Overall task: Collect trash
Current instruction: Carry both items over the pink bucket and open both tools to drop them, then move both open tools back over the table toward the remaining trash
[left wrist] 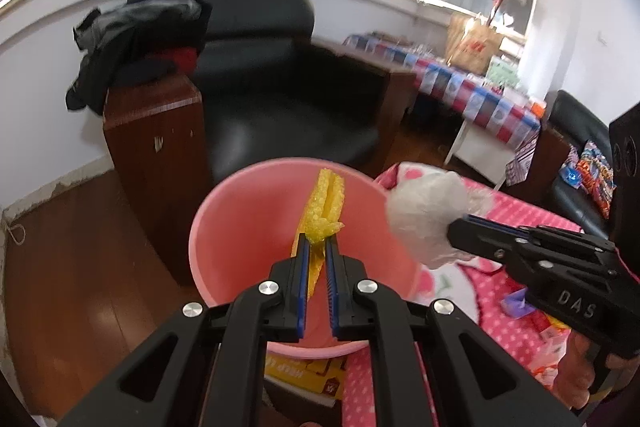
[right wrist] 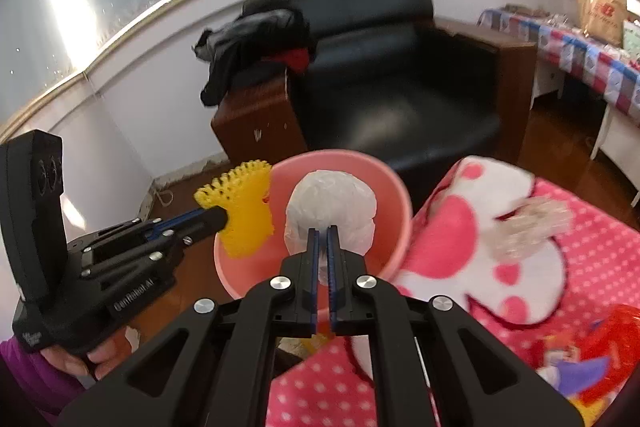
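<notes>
In the left wrist view, a pink bucket [left wrist: 248, 227] fills the lower centre of the frame; the part of its inside that shows is bare. The left gripper [left wrist: 319, 241] pinches a yellow foam net [left wrist: 326, 205] over the bucket's mouth. At right, the right gripper [left wrist: 454, 227] clamps a crumpled white plastic wad [left wrist: 424, 215] at the bucket's rim, above a pink dotted cloth [left wrist: 516, 227].

In the right wrist view, the wad [right wrist: 332, 207] sits mid-frame over the bucket [right wrist: 396, 195], nipped between narrow jaws of the right gripper [right wrist: 323, 233]. Only here appear a clear plastic piece [right wrist: 532, 223] lying on the cloth [right wrist: 600, 247] at right, and a hand [right wrist: 80, 355] gripping the left gripper's handle at lower left.
</notes>
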{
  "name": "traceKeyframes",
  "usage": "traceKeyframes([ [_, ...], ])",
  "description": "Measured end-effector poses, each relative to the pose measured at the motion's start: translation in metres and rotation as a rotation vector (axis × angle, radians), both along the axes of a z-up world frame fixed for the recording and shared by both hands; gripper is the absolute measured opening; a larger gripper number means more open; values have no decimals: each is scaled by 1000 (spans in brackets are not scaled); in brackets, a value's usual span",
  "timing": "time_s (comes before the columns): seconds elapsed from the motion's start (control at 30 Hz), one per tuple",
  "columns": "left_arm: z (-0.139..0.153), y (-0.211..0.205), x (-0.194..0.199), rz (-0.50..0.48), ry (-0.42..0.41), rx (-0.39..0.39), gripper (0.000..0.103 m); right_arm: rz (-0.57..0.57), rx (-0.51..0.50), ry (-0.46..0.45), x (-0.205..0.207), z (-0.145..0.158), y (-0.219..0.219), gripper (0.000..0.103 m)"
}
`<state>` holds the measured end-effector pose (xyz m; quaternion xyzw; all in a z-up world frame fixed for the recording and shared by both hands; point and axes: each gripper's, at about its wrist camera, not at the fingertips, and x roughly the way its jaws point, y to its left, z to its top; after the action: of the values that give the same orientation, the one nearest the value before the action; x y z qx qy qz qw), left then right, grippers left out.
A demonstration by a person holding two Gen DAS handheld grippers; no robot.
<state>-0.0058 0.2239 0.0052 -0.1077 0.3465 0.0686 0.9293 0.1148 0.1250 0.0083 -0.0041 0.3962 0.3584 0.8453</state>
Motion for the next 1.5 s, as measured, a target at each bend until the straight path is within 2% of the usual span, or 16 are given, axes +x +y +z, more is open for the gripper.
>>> traceKeyframes([
  [0.27,-33,8,19,-4,107,-24,8,-8,-69,89,13,-33,25,4],
  [0.47,-45,8,20,-3,135,-32,8,-24,-109,121,18,-43,30,8],
  [0.53,-45,8,19,-8,129,-39,13,-29,-123,118,18,-44,31,22],
  [0.6,-44,8,18,-4,128,-44,26,-30,-122,109,16,-43,30,33],
  [0.63,-44,8,17,4,128,-42,35,-30,-119,108,16,-43,29,35],
  [0.77,-40,11,13,16,115,-59,41,-34,-111,106,14,-42,26,35],
  [1.0,-27,12,0,29,65,-76,41,-46,-86,87,7,-32,16,35],
  [1.27,-7,3,-15,35,-9,-88,46,-68,-59,16,-12,-9,-4,35],
  [1.5,10,-19,-22,-7,-60,-71,50,-106,-51,-52,-34,9,-29,36],
])
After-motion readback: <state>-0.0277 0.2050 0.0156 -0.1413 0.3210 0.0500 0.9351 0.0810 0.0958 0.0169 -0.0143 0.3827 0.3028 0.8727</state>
